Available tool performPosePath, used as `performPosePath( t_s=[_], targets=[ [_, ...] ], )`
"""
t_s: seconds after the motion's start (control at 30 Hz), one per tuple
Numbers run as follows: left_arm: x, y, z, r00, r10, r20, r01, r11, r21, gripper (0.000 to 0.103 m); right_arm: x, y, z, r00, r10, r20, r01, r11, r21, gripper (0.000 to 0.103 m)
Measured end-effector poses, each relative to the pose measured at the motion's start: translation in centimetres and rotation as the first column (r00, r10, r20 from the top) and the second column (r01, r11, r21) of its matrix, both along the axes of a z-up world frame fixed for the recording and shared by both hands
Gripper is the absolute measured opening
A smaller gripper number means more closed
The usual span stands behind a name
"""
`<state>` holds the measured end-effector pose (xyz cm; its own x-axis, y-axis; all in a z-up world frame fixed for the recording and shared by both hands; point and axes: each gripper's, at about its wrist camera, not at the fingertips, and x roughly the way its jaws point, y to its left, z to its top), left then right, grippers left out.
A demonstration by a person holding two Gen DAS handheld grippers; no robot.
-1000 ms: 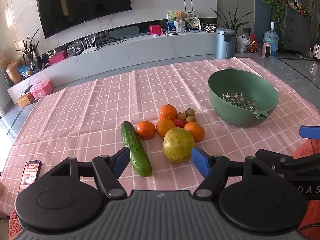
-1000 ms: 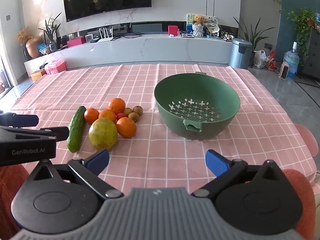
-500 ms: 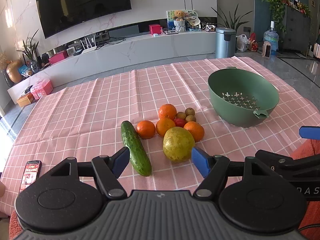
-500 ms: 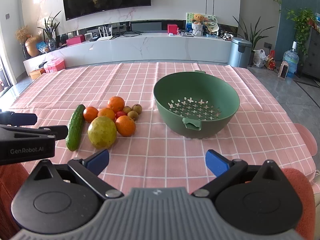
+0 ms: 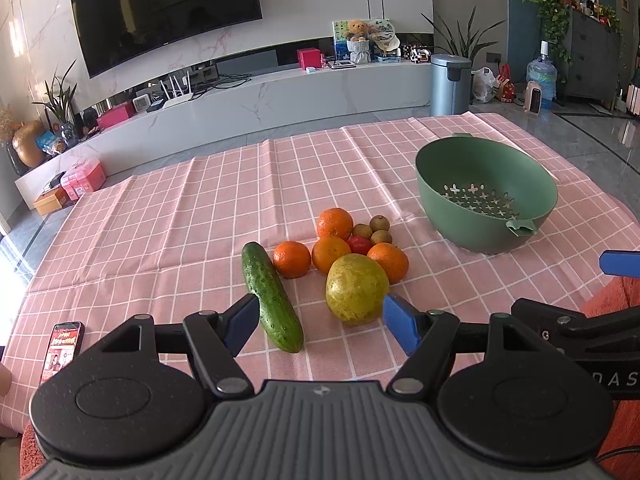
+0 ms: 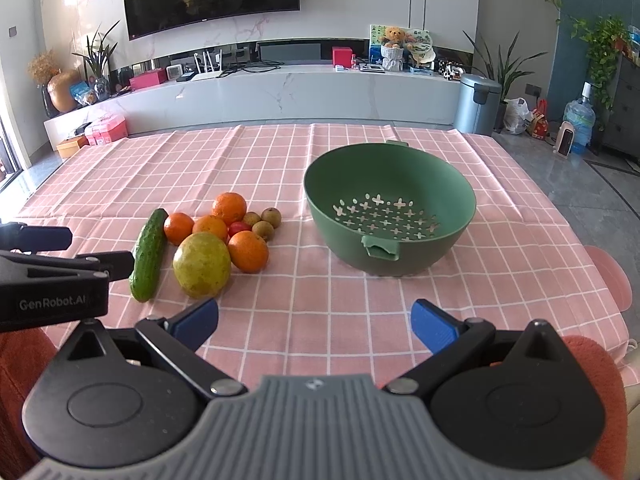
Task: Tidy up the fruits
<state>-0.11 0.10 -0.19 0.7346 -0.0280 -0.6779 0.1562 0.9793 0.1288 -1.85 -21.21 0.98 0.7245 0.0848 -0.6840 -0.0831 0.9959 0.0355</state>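
Bare pink tablecloth (image 6: 312, 300) ahead of right gripper (image 6: 315, 322) (jaws apart). Green colander (image 6: 390, 216) ahead-right, nothing inside. Left gripper (image 5: 320, 322) spread wide, fruit pile (image 5: 348, 256) just ahead.

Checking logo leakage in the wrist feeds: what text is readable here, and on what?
"GenRobot.AI": side of the left gripper body, right wrist view.
"DAS": partial lettering on the right gripper body, cut off at the frame edge, left wrist view.
Phone screen: text too small to read.
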Motion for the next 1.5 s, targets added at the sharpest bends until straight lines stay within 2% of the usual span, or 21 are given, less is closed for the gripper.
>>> performPosePath(
  t_s=[1.5],
  targets=[
    [0.17,0.45,-0.07,1.0,0.001,-0.009,-0.001,1.0,-0.009,0.083,0.19,0.13,-0.25,1.0,-0.009,-0.026,0.009,1.0,-0.011,0.098]
  ],
)
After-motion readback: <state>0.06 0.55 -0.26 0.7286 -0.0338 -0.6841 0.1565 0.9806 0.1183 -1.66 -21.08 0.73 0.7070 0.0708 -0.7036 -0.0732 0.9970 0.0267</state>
